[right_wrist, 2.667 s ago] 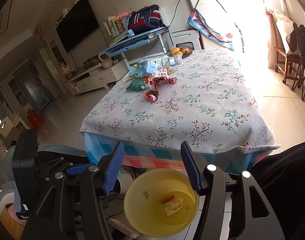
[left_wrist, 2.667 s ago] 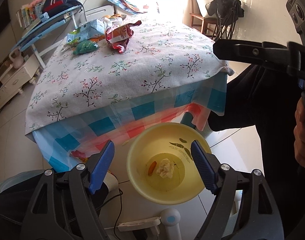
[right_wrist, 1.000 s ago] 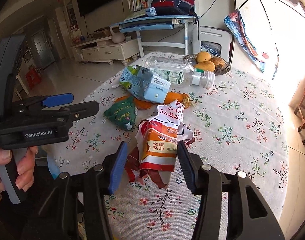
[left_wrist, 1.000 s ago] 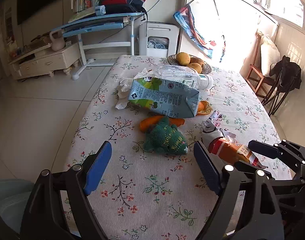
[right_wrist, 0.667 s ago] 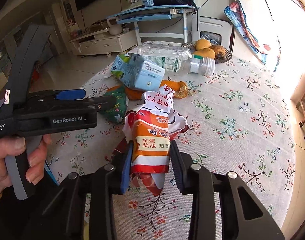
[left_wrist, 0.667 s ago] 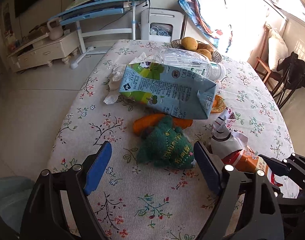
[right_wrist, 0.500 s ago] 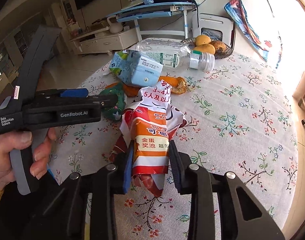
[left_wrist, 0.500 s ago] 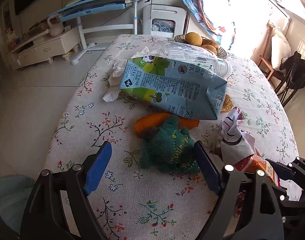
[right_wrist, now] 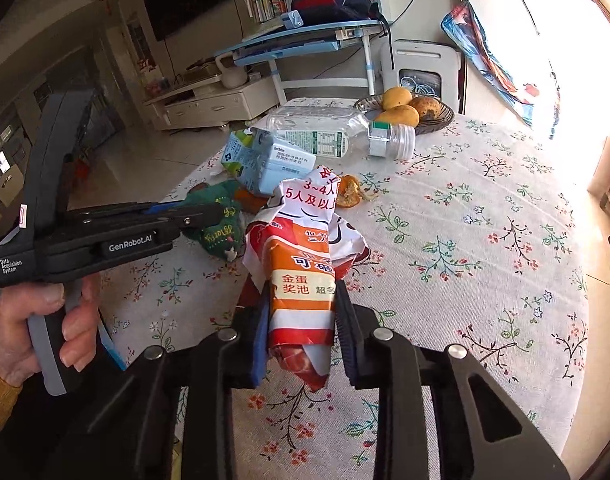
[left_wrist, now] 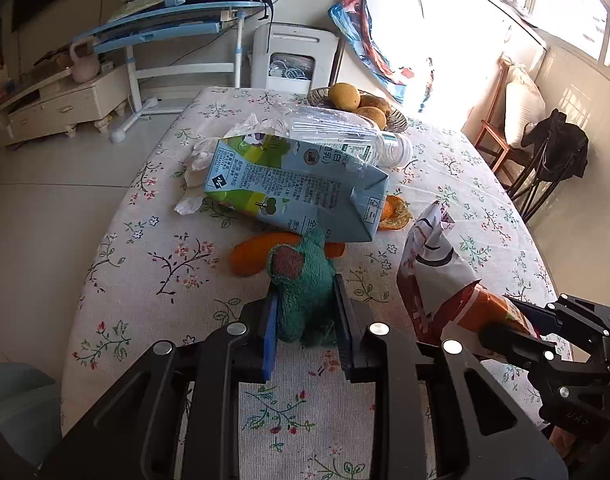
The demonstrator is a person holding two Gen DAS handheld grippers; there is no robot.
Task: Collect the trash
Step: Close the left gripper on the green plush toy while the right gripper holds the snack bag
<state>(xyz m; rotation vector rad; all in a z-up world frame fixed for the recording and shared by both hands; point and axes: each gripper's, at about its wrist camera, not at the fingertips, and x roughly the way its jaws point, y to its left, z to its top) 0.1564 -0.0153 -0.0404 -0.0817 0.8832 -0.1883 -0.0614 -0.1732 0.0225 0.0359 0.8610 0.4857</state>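
While left tongs (left_wrist: 305, 316) pinch green wrapper (left_wrist: 303, 292), right tongs (right_wrist: 301, 316) clamp orange packet (right_wrist: 303, 280).

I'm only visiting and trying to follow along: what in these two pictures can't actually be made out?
- Left wrist view: the lower part of the green cloth is covered by the left gripper fingers.
- Right wrist view: the snack wrapper sides sit behind the right gripper fingers.
- Both views: the orange peel is partly under the milk carton.
- Neither view shows a trash container.
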